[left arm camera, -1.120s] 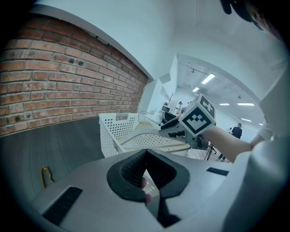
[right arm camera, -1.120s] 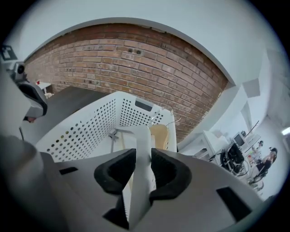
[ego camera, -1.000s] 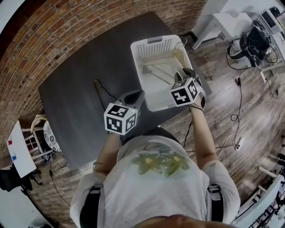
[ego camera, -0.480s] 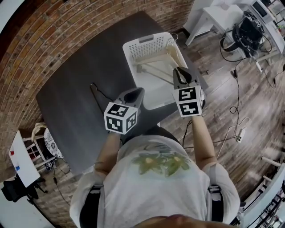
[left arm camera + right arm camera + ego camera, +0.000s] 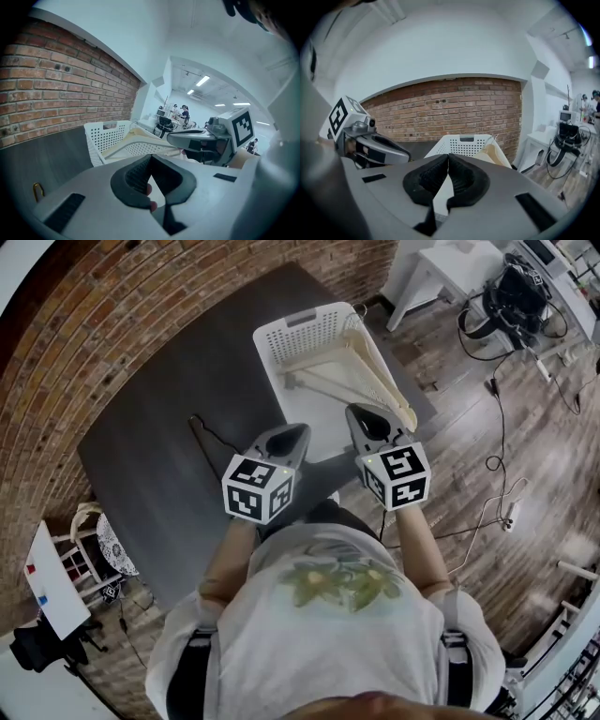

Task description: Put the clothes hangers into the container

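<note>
The white perforated basket (image 5: 281, 338) stands on the dark table, and pale wooden hangers (image 5: 375, 367) lie in it, leaning on its right rim. My right gripper (image 5: 354, 412) hovers just short of the basket's near edge; its jaws have just been closing and are shut with nothing between them (image 5: 448, 155). My left gripper (image 5: 299, 430) is beside it, over the table, shut and empty (image 5: 149, 157). A thin dark hanger (image 5: 201, 432) lies on the table to the left, and its brass hook (image 5: 37, 191) shows in the left gripper view.
The dark table (image 5: 169, 381) stands against a brick wall (image 5: 112, 296). On the wooden floor to the right are a white bench (image 5: 441, 268), cables and a power strip (image 5: 511, 512). The person's body is close to the table's near edge.
My right gripper has drawn back from over the basket toward the person, rolled and shut. The wooden hangers stay in the basket. The left gripper has shifted only slightly.
</note>
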A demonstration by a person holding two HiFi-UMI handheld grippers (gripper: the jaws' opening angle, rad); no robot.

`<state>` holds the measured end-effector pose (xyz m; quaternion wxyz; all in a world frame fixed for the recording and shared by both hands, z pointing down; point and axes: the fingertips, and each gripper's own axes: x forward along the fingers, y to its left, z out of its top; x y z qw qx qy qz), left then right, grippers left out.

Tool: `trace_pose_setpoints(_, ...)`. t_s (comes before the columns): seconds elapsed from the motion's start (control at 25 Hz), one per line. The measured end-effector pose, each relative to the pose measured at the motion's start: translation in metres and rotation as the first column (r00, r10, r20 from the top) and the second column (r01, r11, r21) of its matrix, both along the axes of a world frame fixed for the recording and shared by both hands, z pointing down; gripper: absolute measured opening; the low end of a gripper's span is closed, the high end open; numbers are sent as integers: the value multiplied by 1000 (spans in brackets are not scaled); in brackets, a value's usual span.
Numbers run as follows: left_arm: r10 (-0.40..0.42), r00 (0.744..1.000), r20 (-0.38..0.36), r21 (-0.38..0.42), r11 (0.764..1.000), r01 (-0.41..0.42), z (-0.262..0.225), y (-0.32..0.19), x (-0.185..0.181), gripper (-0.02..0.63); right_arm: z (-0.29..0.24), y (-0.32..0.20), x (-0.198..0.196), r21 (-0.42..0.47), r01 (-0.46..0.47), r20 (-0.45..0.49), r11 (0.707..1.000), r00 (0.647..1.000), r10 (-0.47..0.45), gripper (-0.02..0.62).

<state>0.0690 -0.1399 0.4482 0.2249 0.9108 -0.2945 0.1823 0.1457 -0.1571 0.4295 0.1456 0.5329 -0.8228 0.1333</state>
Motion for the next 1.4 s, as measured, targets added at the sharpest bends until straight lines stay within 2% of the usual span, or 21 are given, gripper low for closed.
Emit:
trace_pose_setpoints(0.12, -5, 1000, 12, 22, 1000, 5, -2, 6, -1, 29, 1, 11, -5, -9, 4, 38, 1000, 999, -4, 32)
trace_pose_setpoints(0.24, 3, 1000, 0, 33, 999, -3, -6, 15, 1, 29, -5, 21, -10, 37, 6, 39, 999, 999, -8, 32)
trace_pose_setpoints(0.4, 25, 1000, -3, 38, 999, -25, -9, 28, -1, 29, -11, 37, -24, 58, 41, 106, 997, 993, -47, 34)
trace_pose_setpoints(0.6, 7, 1000, -4, 38, 999, -7, -7, 42, -13, 29, -6, 56, -45, 32, 87, 70, 996, 994, -89, 34)
trace_pose_setpoints(0.96, -80, 997, 16, 43, 996, 80, -4, 62, -55, 29, 6, 82, -88, -13, 145, 108, 989, 984, -143, 35)
trace_pose_setpoints(1.4, -232, 970, 74, 47, 972, 229, 7, 82, -132, 29, 59, 95, -168, -132, 245, 124, 961, 965, -229, 74)
